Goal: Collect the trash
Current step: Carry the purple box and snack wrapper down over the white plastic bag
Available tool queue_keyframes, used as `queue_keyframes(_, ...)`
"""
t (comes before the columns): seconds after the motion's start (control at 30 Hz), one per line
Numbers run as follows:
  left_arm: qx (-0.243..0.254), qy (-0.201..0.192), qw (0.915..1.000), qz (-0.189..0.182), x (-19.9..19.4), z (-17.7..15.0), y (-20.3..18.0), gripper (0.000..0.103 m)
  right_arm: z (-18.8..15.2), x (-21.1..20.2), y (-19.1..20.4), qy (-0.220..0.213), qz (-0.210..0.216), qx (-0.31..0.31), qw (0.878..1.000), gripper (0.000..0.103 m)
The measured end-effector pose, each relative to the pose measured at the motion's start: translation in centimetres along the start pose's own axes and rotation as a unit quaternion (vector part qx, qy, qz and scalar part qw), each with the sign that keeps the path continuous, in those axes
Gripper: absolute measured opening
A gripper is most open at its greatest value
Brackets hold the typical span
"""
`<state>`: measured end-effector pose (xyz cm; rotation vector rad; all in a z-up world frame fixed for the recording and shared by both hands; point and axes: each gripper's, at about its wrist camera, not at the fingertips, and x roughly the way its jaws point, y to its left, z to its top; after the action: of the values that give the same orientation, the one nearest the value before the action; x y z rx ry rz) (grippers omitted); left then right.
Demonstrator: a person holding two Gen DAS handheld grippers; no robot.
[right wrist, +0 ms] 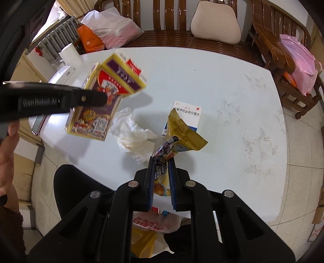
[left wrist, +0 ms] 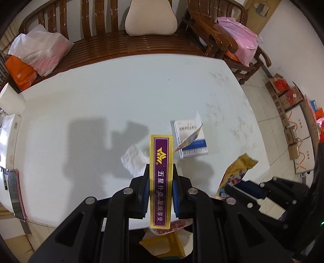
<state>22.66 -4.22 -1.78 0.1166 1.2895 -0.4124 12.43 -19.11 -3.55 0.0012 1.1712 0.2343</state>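
Note:
My left gripper (left wrist: 161, 172) is shut on a yellow and purple playing-card box (left wrist: 161, 172), held above the white table; it also shows in the right wrist view (right wrist: 105, 97). My right gripper (right wrist: 161, 161) is shut on a yellow snack wrapper (right wrist: 180, 131), also in the left wrist view (left wrist: 237, 172). A crumpled white tissue (right wrist: 133, 135) and a white and blue medicine box (right wrist: 188, 113) lie on the table beyond both grippers. Below the table edge sits a bin with trash (right wrist: 156, 224) in it.
The white table (left wrist: 101, 105) has a wooden bench (left wrist: 113, 44) behind it with a beige cushion (left wrist: 150, 18) and plastic bags (left wrist: 42, 50). A wooden chair with a pink bag (left wrist: 239, 40) stands at the right. Cardboard boxes (left wrist: 293, 125) line the floor at right.

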Motion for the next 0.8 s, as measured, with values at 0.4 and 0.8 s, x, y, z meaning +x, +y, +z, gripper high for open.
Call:
queue_keyframes(0.4, 0.047, 0.002, 0.9989, -0.001, -1.2, -6.9, -1.7, 0.019, -5.2, -2.0, 3.0, 0.002, -0.004, -0.022, 1.0, 0.014)
queue_keyframes(0.8, 0.078, 0.01, 0.9967, -0.02, 0.9, -13.7, -3.3, 0.019, -10.8, -1.0, 4.7, 0.019, -0.004, -0.032, 0.999, 0.014)
